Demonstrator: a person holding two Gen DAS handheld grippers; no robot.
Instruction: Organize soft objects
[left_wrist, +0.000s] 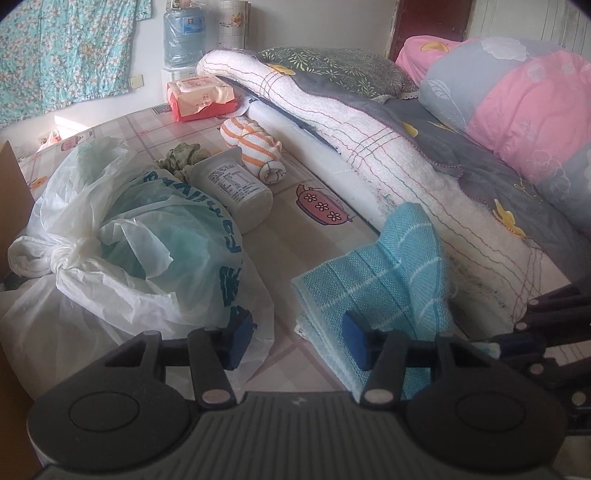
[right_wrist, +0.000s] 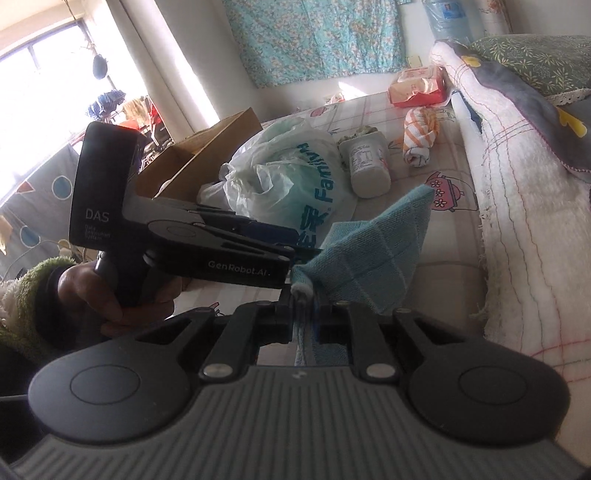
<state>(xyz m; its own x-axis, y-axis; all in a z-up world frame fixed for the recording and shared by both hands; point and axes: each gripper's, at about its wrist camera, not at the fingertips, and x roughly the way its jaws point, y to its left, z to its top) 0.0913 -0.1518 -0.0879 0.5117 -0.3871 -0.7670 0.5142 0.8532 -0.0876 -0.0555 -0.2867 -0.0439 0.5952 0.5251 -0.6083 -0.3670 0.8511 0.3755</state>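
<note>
**Two grippers, one blue cloth**

The right hand-held gripper (right_wrist: 303, 295) is clamped on a corner of the blue cloth (left_wrist: 373, 273), which lies on the bed (left_wrist: 295, 206). The left hand-held gripper (left_wrist: 297, 341) stands apart, the cloth's near edge by one pad (left_wrist: 355, 341), not pinched.

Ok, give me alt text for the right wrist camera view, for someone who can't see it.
The right gripper is shut on a corner of a light blue cloth above a patterned tabletop. The left gripper, held in a hand, reaches in beside the cloth. Behind lie a plastic bag, a white bottle and a striped rolled towel.
</note>
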